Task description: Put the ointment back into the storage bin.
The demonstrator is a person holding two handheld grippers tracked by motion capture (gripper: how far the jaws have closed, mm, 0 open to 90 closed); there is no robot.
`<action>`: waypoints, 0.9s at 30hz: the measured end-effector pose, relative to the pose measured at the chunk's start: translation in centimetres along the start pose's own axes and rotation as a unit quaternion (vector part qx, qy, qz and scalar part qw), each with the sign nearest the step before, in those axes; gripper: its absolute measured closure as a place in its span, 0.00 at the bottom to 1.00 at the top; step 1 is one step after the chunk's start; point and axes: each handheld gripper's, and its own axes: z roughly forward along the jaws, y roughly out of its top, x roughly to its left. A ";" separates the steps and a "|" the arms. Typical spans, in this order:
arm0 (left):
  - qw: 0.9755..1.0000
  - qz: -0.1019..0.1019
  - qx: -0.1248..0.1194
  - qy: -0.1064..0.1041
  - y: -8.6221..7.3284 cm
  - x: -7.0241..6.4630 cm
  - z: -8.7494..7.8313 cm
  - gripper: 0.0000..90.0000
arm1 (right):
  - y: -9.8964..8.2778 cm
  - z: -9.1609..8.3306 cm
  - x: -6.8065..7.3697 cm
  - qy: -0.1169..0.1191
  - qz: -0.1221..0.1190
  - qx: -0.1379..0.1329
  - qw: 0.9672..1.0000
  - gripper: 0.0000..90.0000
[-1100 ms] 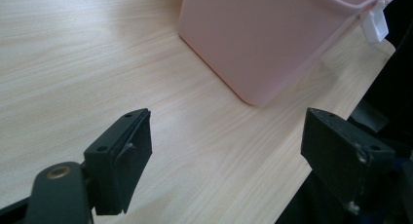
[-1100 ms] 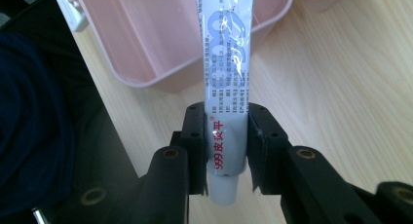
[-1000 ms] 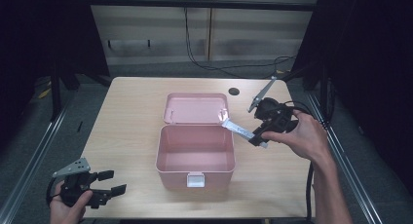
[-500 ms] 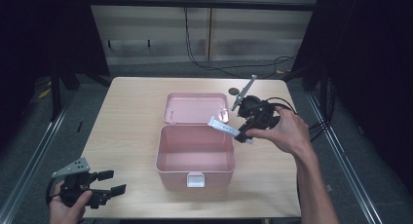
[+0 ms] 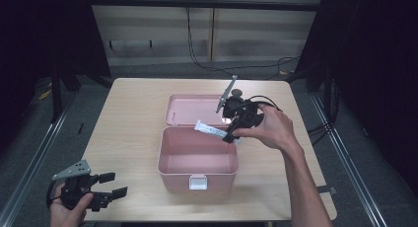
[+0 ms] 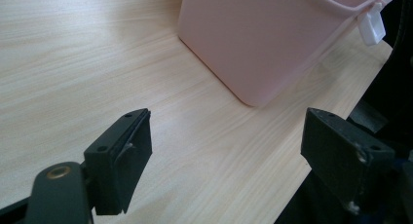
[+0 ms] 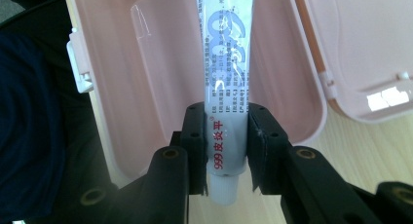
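Observation:
A pink plastic box (image 5: 197,164) stands open in the middle of the table, its lid (image 5: 190,109) laid back behind it. My right gripper (image 5: 227,135) is shut on a white ointment tube (image 5: 211,130) and holds it over the box's back rim. In the right gripper view the tube (image 7: 225,73) runs from between the jaws out over the box's hollow (image 7: 160,83), cap end toward the camera. My left gripper (image 5: 111,184) rests open at the table's front left corner. The left gripper view shows its fingers (image 6: 122,153) wide apart over bare wood, the box (image 6: 272,44) ahead.
A white latch (image 5: 198,181) sits on the box's front wall. A small dark disc (image 5: 237,93) lies behind the lid. Cables trail off the table's right side (image 5: 315,131). The table's front edge (image 5: 207,218) runs close to the left gripper.
My right gripper has carried the tube leftward, from beside the lid's right edge to over the box's back rim. The left gripper has stayed where it was.

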 end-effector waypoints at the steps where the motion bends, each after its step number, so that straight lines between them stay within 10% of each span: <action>1: 1.000 0.000 0.000 0.000 0.0 0.0 0.0 0.21 | 0.0 0.0 0.0 0.000 0.000 0.000 1.000 0.80; 27: 1.000 0.001 0.001 0.000 0.0 0.0 0.1 0.21 | 4.2 4.4 -0.7 0.011 -0.057 0.053 0.997 0.80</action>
